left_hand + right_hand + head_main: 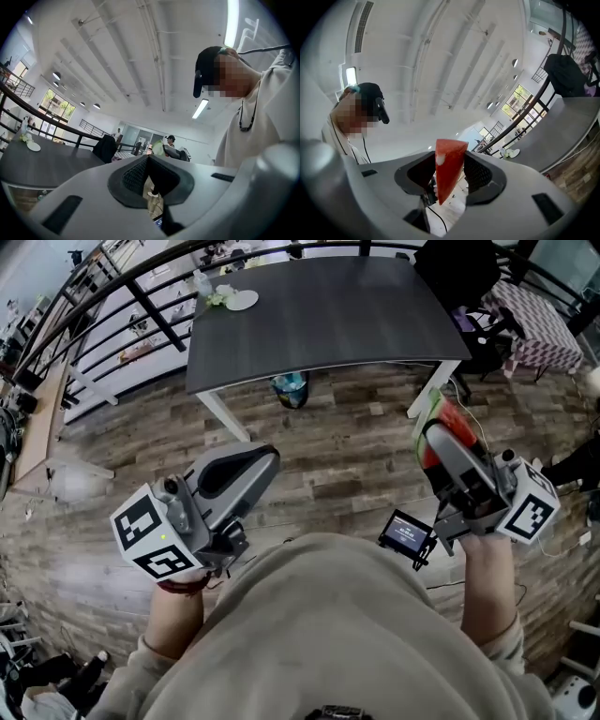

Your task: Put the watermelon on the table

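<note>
- My right claw grips the watermelon; pickup looks done.
- The surface is well ahead of that claw; placing remains.
- My left claw is closed, empty.

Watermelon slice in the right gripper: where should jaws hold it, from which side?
Pinch the watermelon slice across its flat red faces, coming from the pointed end, as the right gripper does now. Those faces suit flat pads; the green rind points outward.
</note>
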{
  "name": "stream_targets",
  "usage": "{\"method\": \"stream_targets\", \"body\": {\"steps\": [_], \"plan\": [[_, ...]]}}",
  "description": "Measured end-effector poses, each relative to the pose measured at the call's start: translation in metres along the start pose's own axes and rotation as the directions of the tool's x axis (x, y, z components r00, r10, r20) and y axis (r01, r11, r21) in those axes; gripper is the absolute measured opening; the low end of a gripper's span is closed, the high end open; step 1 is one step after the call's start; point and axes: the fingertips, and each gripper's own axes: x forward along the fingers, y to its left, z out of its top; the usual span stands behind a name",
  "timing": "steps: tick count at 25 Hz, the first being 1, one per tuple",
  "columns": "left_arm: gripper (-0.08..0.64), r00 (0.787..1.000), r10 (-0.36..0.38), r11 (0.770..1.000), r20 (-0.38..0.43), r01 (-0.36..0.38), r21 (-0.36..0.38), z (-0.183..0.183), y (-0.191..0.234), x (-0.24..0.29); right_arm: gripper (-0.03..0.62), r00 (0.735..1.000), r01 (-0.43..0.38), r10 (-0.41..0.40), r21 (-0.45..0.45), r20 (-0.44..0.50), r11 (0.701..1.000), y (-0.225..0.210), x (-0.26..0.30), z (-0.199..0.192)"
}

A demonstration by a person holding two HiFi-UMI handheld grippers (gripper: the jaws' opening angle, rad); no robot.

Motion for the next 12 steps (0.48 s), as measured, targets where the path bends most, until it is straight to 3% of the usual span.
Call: {"method": "stream_targets", "body": {"steps": [8, 12], "plan": [[0.002, 0.995, -0.023, 1.0, -0.098, 0.024, 0.009, -0.024, -0.006, 0.027, 0.198, 1.0, 0.001, -0.001, 0.009, 0.029, 1.0, -0.026, -0.027, 0.008], [0.002, 0.995, -0.02, 1.0, -0.103, 0.02, 0.004, -0.033, 0.001, 0.035, 0.198, 0.999, 0.027, -0.028, 0.033, 0.035, 0.999, -0.045, -0.043, 0.007]]}}
